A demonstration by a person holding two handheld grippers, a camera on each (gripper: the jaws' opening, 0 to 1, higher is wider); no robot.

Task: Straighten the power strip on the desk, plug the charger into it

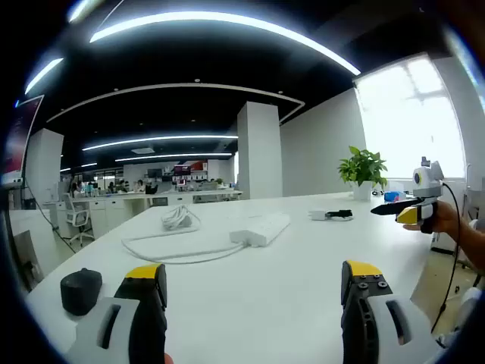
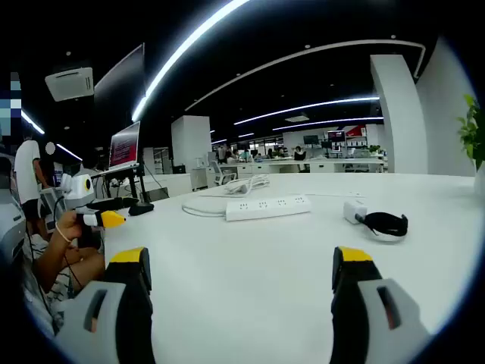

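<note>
Desk of plain white carries everything; power strip lies mid-desk with its sockets up and its cord looping away behind; charger sits just beside a coiled black cable, apart from the strip's end; left gripper and right gripper both hover spread and hold nothing; neither step looks begun, so straightening seems first, calling for a reach to the strip.
</note>
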